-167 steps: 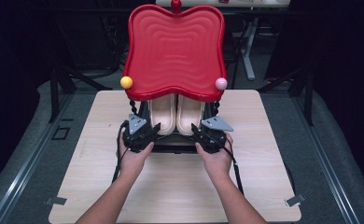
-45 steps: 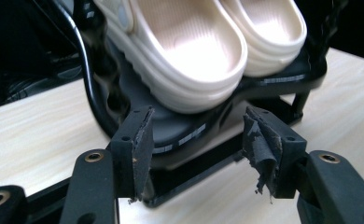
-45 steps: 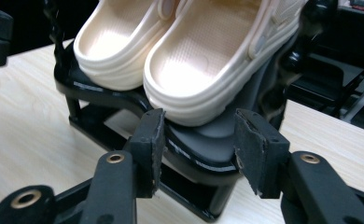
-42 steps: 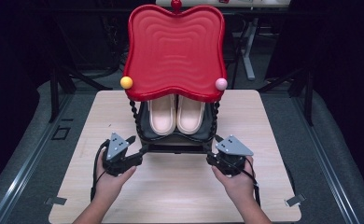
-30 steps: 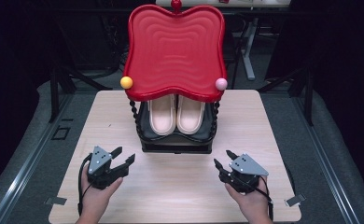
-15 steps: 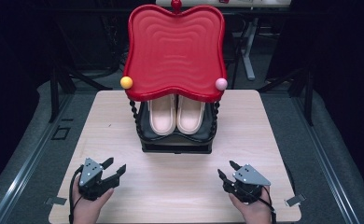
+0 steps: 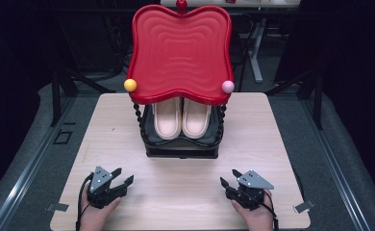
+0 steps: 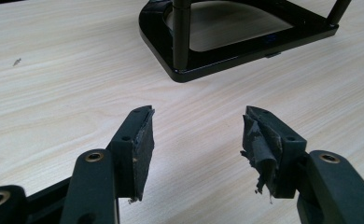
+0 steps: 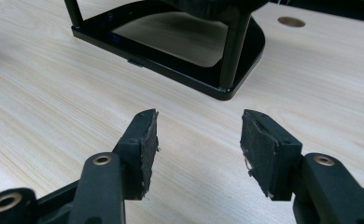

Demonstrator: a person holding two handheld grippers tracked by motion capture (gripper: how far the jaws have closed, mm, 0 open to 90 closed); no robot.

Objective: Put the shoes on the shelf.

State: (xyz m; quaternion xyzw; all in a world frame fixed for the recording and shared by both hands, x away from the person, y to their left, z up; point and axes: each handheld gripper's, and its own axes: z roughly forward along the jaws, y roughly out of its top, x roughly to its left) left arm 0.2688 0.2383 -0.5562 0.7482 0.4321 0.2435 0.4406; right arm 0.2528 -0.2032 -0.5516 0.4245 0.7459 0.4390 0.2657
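Observation:
A black rack stands mid-table under a wavy red top tray with a yellow ball and a pink ball at its front corners. A pair of beige slippers lies on the rack's lower shelf. My left gripper rests open near the table's front left, nothing between its jaws. My right gripper rests open near the front right, also holding nothing. The left gripper faces the rack's base corner; the right gripper faces the other base corner.
The light wood table has bare surface on both sides of the rack and in front of it. A round cable hole sits in the table beyond the rack. Dark floor and chair legs surround the table.
Both grippers have drawn back from the rack's front to the table's near edge, spreading apart left and right. They stay open. The rack and slippers have not moved.

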